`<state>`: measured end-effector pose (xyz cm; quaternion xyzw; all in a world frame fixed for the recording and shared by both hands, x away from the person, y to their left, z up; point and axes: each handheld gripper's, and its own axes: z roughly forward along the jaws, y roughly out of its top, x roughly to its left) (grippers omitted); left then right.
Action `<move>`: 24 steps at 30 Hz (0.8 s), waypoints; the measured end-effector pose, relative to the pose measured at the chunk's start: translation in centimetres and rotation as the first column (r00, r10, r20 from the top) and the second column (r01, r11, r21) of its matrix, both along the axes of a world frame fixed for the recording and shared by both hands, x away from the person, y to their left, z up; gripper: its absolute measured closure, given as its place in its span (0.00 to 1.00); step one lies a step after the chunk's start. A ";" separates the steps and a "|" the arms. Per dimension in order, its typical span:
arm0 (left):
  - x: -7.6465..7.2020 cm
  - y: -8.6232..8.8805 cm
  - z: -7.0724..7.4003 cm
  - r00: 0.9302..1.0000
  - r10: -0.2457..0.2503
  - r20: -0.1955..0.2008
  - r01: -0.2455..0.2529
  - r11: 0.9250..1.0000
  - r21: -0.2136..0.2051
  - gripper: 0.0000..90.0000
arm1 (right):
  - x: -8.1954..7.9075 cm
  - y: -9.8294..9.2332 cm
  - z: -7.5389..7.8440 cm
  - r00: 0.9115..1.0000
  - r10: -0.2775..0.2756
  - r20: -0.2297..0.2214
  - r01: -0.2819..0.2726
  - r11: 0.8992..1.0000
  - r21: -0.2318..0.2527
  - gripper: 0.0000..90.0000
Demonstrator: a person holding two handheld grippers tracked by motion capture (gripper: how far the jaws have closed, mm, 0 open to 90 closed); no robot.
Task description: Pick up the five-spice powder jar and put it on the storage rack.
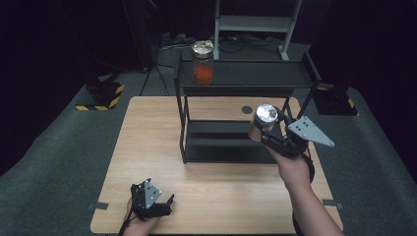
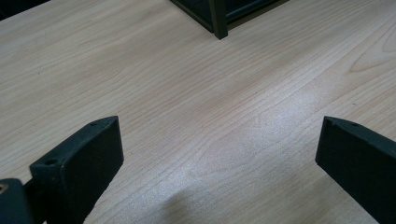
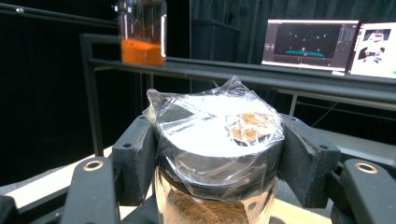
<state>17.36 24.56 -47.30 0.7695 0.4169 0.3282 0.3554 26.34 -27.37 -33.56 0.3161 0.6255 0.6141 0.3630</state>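
Note:
My right gripper (image 1: 268, 132) is shut on a glass jar (image 1: 263, 122) with a plastic-wrapped lid, held in the air in front of the black shelf rack (image 1: 246, 88). In the right gripper view the jar (image 3: 217, 154) sits clamped between both black fingers (image 3: 135, 158), brown powder showing through the glass. A second jar (image 1: 202, 62) with orange contents stands on the rack's top shelf at the left; the same orange jar (image 3: 142, 32) shows in the upper left of the right gripper view. My left gripper (image 1: 164, 204) rests open near the table's front edge, with bare wood between its fingers (image 2: 88, 154).
The wooden table (image 1: 147, 147) carries the two-tier rack at its far middle. A rack leg (image 2: 217, 21) stands ahead of the left gripper. Monitors (image 3: 308, 44) glow behind the rack. Dark carpet (image 1: 59, 147) surrounds the table.

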 end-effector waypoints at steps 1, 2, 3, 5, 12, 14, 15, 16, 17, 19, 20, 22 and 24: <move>0.0 0.0 0.0 1.000 -0.001 0.001 0.001 1.000 0.000 0.01 | 0.0 0.0 0.2 1.000 -0.001 0.004 0.001 1.000 0.000 0.38; 0.0 0.0 0.0 1.000 -0.001 0.001 0.001 1.000 0.001 0.01 | 0.1 0.0 0.5 1.000 -0.001 0.008 0.001 1.000 0.001 0.38; 0.0 0.0 0.0 1.000 -0.001 0.001 0.001 1.000 0.001 0.01 | 0.1 0.0 0.7 1.000 -0.001 0.012 0.001 1.000 0.002 0.38; 0.0 0.0 0.0 1.000 -0.003 0.001 0.003 1.000 0.004 0.01 | 0.1 0.1 1.2 1.000 -0.003 0.020 0.003 1.000 0.004 0.38; 0.0 0.0 0.0 1.000 -0.005 0.002 0.005 1.000 0.004 0.01 | 0.3 -0.1 2.5 0.999 -0.006 0.042 0.005 1.000 0.022 0.38; 0.0 0.0 0.0 1.000 -0.005 0.002 0.005 1.000 0.002 0.01 | 0.3 -0.1 2.9 0.999 -0.009 0.048 0.008 1.000 0.026 0.38; 0.0 0.0 0.0 1.000 -0.004 0.001 0.004 1.000 0.001 0.01 | 0.3 -0.1 3.1 0.999 -0.010 0.052 0.008 1.000 0.027 0.38; 0.0 0.1 0.0 1.000 -0.005 0.001 0.005 1.000 0.000 0.01 | 0.3 -0.1 3.3 0.998 -0.011 0.057 0.010 1.000 0.028 0.38; 0.0 0.1 0.0 1.000 -0.005 0.001 0.005 1.000 0.000 0.01 | 0.3 -0.1 3.4 0.998 -0.012 0.059 0.010 1.000 0.029 0.38; 0.0 0.1 0.0 1.000 -0.005 0.002 0.005 1.000 0.000 0.01 | 0.4 -0.1 3.8 0.998 -0.013 0.066 0.011 0.999 0.032 0.38; 0.0 0.1 0.0 1.000 -0.005 0.002 0.005 1.000 -0.001 0.01 | 0.4 0.0 3.9 0.997 -0.014 0.070 0.011 0.999 0.034 0.38; 0.0 0.1 0.0 1.000 -0.005 0.002 0.005 1.000 -0.002 0.01 | 0.5 0.0 4.4 0.997 -0.013 0.076 0.011 0.999 0.036 0.38; 0.0 0.1 0.0 1.000 -0.005 0.002 0.005 1.000 -0.001 0.01 | 0.6 0.1 4.9 0.996 -0.015 0.088 0.012 0.999 0.032 0.38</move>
